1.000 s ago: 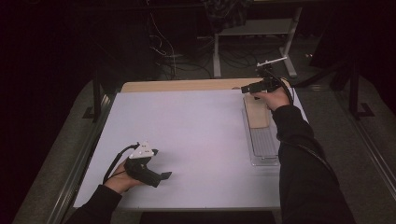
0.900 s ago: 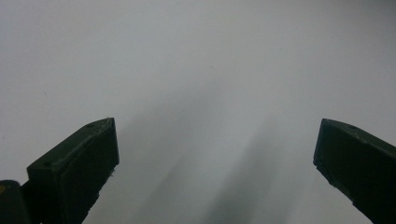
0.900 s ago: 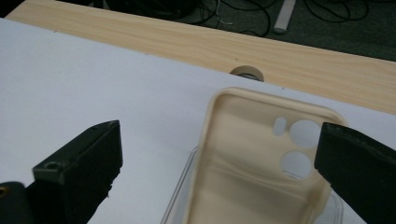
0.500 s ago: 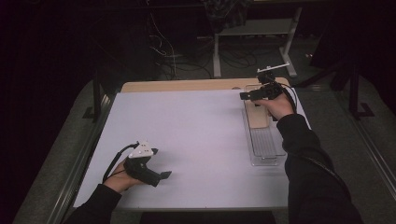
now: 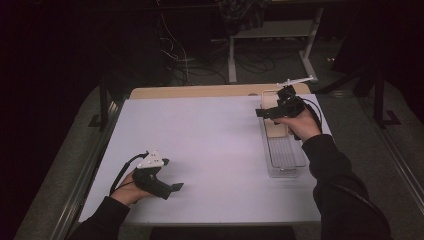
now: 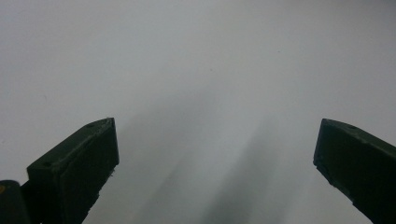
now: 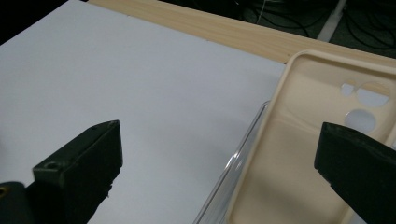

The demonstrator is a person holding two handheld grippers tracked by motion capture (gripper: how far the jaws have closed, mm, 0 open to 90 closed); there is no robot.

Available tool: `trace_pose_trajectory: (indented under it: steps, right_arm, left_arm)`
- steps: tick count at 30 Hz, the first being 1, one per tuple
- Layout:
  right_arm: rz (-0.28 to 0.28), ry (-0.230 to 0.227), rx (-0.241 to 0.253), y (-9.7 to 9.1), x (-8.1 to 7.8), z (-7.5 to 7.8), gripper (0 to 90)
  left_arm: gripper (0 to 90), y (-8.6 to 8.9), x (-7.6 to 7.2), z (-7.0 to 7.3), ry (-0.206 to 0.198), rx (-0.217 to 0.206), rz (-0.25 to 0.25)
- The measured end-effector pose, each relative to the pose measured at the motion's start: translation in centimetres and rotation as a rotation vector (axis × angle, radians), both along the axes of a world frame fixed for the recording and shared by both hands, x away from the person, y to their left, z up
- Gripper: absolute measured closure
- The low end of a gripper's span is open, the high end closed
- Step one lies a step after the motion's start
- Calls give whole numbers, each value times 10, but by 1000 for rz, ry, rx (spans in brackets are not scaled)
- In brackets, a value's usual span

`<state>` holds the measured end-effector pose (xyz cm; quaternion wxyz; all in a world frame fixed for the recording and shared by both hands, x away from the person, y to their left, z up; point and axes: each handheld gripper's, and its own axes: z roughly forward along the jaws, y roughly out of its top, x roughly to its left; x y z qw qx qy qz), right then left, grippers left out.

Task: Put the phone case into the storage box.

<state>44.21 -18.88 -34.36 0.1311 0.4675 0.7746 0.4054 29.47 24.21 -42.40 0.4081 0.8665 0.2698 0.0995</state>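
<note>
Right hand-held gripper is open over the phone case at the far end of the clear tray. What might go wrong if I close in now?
The right hand-held gripper has one jaw over bare table and one over the beige phone case, so closing may clamp the clear tray wall too. The case lies tilted over the tray's rim and may slide. The tray sits near the table's right edge and could be nudged outward.

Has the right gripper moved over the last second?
Yes. In the high view the right gripper has shifted slightly left over the far end of the clear tray, jaws open above the cream phone case.
</note>
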Motion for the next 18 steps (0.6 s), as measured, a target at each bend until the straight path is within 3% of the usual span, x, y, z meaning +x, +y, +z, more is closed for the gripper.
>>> trace_pose_trajectory:
  steps: [18]
  right_arm:
    - [115, -36, 25, 1, -50, -11, 7]
  left_arm:
    - [0, -1, 7, 10, 7, 19, -53]
